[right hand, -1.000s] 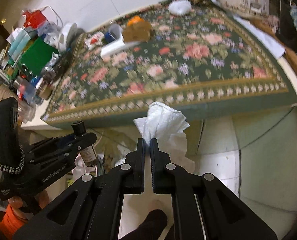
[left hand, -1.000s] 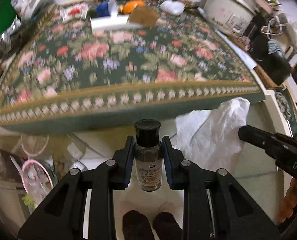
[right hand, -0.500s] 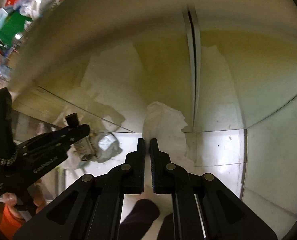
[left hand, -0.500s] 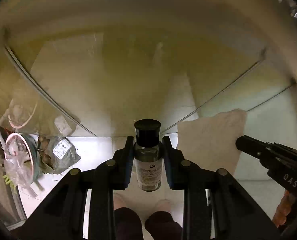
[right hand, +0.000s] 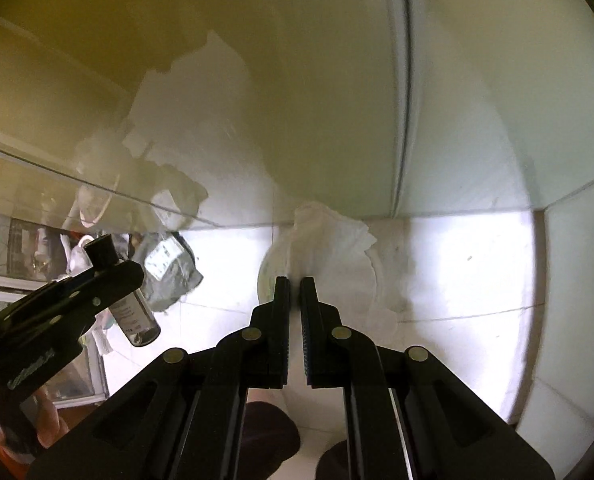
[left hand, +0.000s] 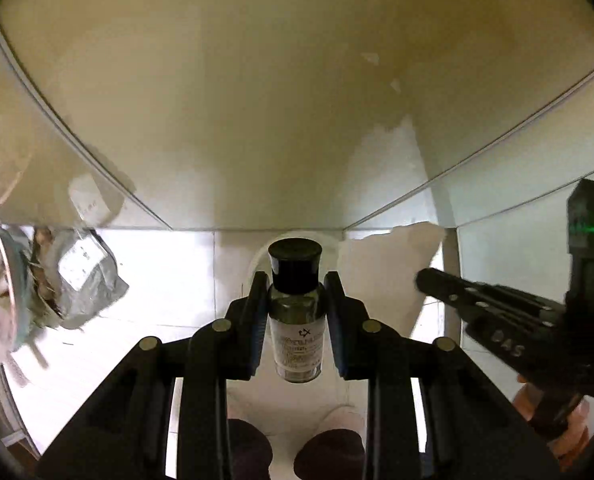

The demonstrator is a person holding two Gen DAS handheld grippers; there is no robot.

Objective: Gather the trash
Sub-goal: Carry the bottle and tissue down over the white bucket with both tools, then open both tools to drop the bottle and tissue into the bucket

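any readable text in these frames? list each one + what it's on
"DAS": side of the right gripper, blurred but legible.
"tx" logo: label of the bottle; lines beneath too small to read.
Left gripper: white lettering on its side, too blurred to read.
Grey packet: white label, unreadable.

One bottle, one tissue, one grey pouch, two grippers: left, right

Black hand-held gripper, round silver rivets, ribbed inner pads.
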